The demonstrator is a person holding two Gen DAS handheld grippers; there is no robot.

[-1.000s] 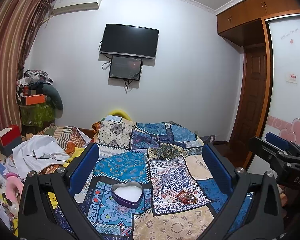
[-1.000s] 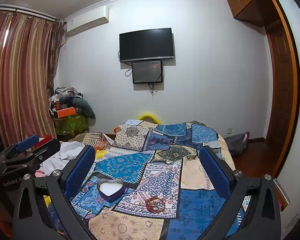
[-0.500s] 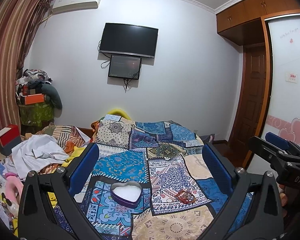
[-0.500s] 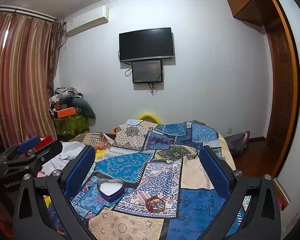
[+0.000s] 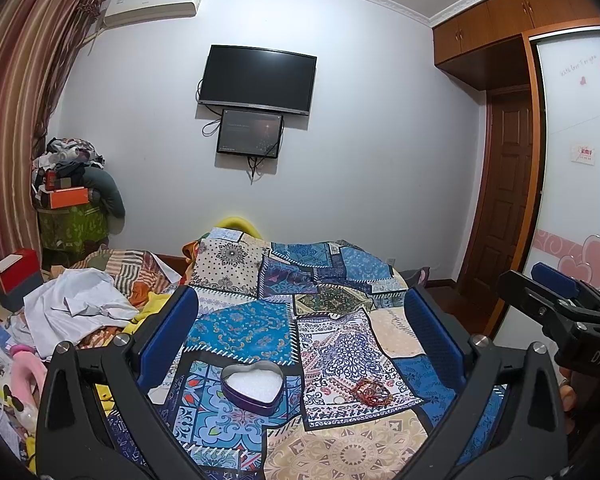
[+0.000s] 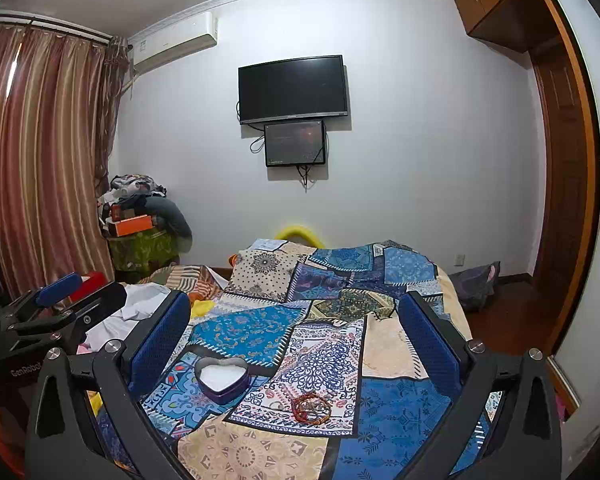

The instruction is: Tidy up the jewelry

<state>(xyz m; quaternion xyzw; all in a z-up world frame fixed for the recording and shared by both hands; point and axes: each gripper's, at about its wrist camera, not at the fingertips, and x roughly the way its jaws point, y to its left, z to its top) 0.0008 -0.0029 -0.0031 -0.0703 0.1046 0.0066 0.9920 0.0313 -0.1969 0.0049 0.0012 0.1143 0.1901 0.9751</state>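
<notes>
Both grippers hang over the near edge of the bed [image 5: 236, 328], and both are spread wide with nothing in them: the left gripper [image 5: 300, 334] and the right gripper [image 6: 296, 334]. A heart box [image 6: 221, 376] sits open on the quilt, with white padding inside. The beads [image 6: 311, 406] lie in a small red heap near the box, on its right, not touching it. Nothing is put away yet, so this looks like the start. Next, 1 gripper should go down to the beads, pinch them, and lift them into the box.
</notes>
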